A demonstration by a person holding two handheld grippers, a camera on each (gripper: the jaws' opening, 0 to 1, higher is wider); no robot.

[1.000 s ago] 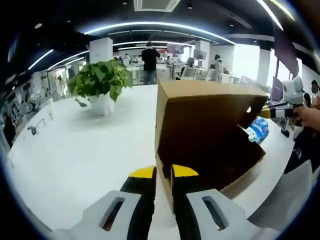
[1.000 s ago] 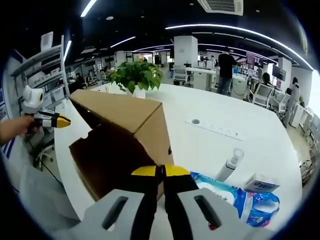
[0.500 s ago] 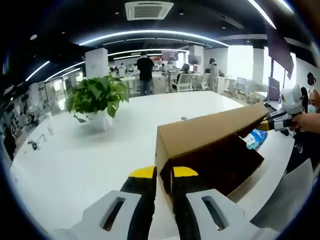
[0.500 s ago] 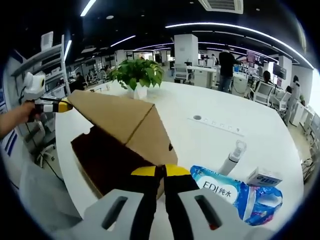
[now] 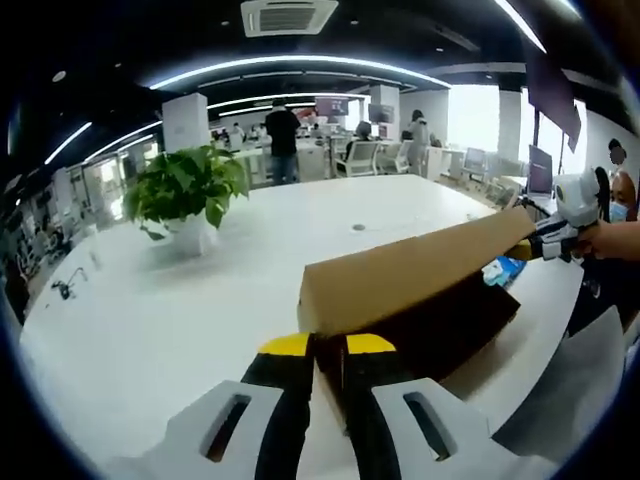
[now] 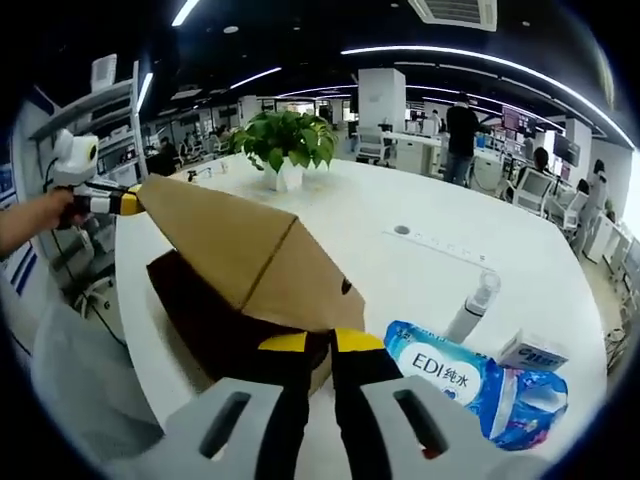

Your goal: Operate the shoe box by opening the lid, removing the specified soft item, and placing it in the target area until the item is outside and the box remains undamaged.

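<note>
A brown cardboard shoe box (image 5: 440,325) lies on the white table (image 5: 150,320), its lid (image 5: 400,270) tilted low over the dark inside. My left gripper (image 5: 328,345) is shut on the lid's near corner. It also appears as the left gripper (image 6: 98,200) at the far left of the right gripper view, pinching that corner. My right gripper (image 6: 320,342) is shut on the opposite corner of the lid (image 6: 240,255), and the right gripper (image 5: 545,245) meets the lid's far end in the left gripper view. A blue soft pack of wipes (image 6: 450,375) lies on the table beside the box.
A potted plant (image 5: 190,185) stands farther back on the table (image 6: 400,270). A white spray bottle (image 6: 470,305) and a small carton (image 6: 530,352) sit by the blue pack (image 5: 497,270). A person's hand (image 5: 615,240) holds the right gripper. Desks and people fill the office behind.
The lid has swung down from nearly upright to a low tilt over the box, with both grippers still on its corners. The blue pack shows more fully in the right gripper view.
</note>
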